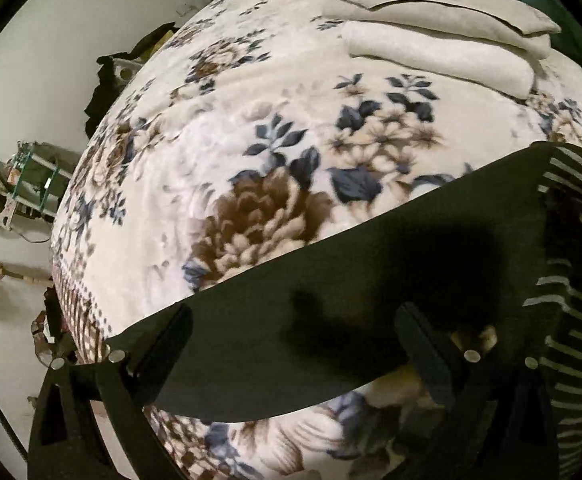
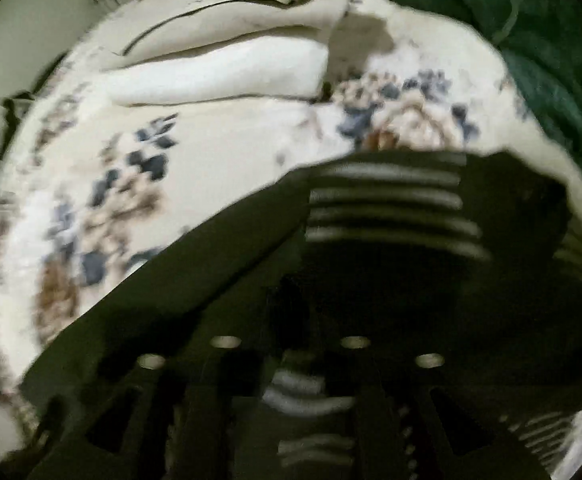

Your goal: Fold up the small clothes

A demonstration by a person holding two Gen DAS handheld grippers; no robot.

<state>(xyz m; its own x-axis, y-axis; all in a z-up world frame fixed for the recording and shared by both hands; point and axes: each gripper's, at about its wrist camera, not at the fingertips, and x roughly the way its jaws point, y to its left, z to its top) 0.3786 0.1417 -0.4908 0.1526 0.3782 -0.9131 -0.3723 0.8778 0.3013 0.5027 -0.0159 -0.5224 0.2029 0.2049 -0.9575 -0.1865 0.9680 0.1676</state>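
Left black two-finger gripper spread wide over the dark olive garment with grey-striped cuffs, its far edge clear of folded cream towels; right black gripper's grip can't be judged; no legible writing.

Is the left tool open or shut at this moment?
Open. The left tool has its two fingers wide apart, with the dark garment lying between them on the floral blanket.

The dark olive garment lies spread flat just ahead of my left tongs, its long straight edge running slantwise from near my left finger up and away to the right. Its right end carries pale grey stripes on black, directly in front of my right tongs, though that view is blurred.
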